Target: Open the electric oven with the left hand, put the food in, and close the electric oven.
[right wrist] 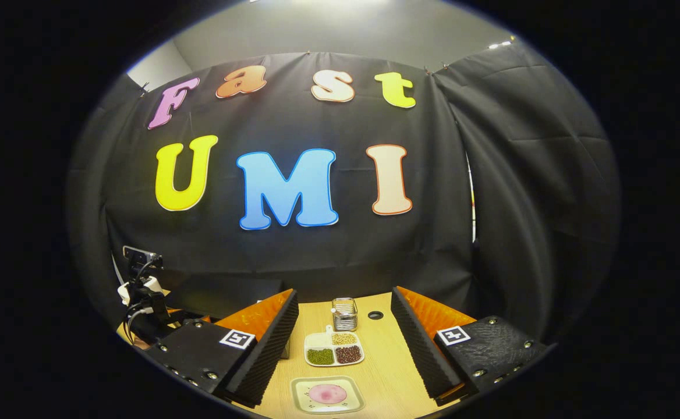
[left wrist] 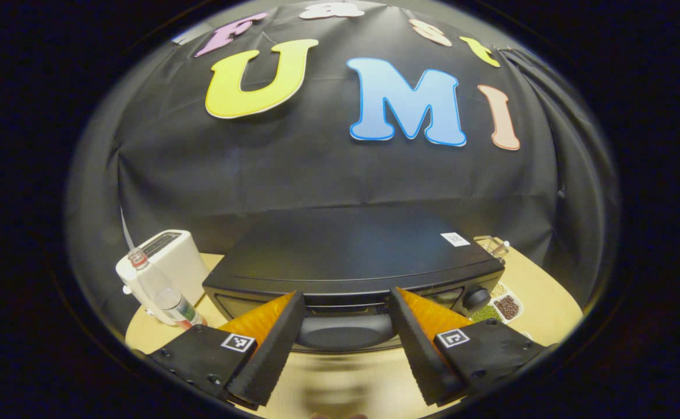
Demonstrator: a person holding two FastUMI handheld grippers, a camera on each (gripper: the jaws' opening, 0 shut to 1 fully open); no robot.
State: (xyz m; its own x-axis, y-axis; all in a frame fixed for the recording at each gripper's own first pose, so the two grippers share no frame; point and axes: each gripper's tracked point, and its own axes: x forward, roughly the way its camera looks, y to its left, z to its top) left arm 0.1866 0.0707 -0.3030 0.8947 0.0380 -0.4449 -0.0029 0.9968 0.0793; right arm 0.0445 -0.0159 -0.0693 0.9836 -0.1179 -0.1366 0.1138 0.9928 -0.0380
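Black cloth backs a pale wooden table (right wrist: 386,355). One black electric oven (left wrist: 351,262) sits just ahead of the left gripper (left wrist: 346,317), whose jaws are spread and empty either side of the door's top edge; the door looks closed, so I judge nothing is done yet. One white toaster (left wrist: 168,256) and two bottles (left wrist: 162,291) lie beyond its left jaw. The right gripper (right wrist: 344,326) also gapes empty, with one plate of pink food (right wrist: 327,394), one three-part bean dish (right wrist: 334,349) and one small jar (right wrist: 344,313) between its jaws.

One oven (left wrist: 351,262), two bottles (left wrist: 159,288)
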